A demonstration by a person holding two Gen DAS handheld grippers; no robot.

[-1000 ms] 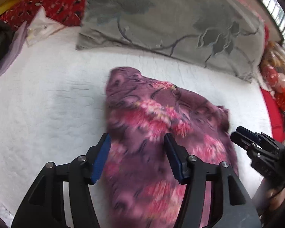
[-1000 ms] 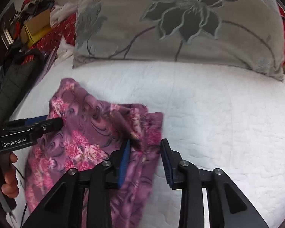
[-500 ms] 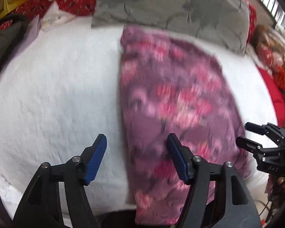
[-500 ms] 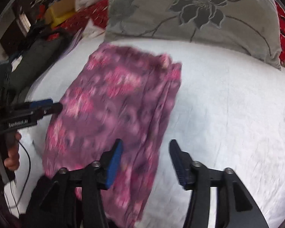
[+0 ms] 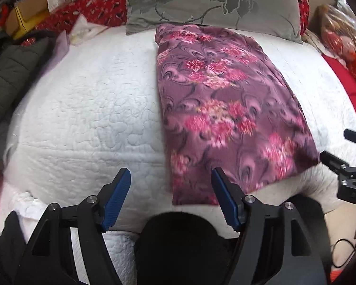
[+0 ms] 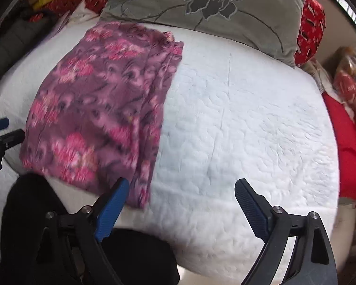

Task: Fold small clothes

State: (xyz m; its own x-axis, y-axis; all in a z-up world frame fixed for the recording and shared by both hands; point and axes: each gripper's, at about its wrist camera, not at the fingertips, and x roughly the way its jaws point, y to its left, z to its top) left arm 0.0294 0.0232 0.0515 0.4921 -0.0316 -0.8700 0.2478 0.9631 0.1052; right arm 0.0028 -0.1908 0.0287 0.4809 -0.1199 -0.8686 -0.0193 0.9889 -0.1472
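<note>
A purple garment with pink flowers (image 5: 225,109) lies flat in a long folded strip on the white quilted bed (image 5: 95,109). It also shows in the right wrist view (image 6: 102,109), left of centre. My left gripper (image 5: 170,199) is open and empty, hovering above the garment's near end. My right gripper (image 6: 180,204) is wide open and empty, above the bed's near edge, just right of the garment. Each gripper shows at the edge of the other's view.
A grey flowered pillow (image 5: 213,2) lies at the head of the bed, touching the garment's far end. Dark jackets (image 5: 9,71) and clutter lie on the left. Red cloth (image 6: 348,147) lies on the right. A dark shape (image 5: 180,237) sits below the grippers.
Both grippers pulled back toward the near edge and opened wider. The garment went from bunched and held by the right gripper to lying spread out flat along the bed.
</note>
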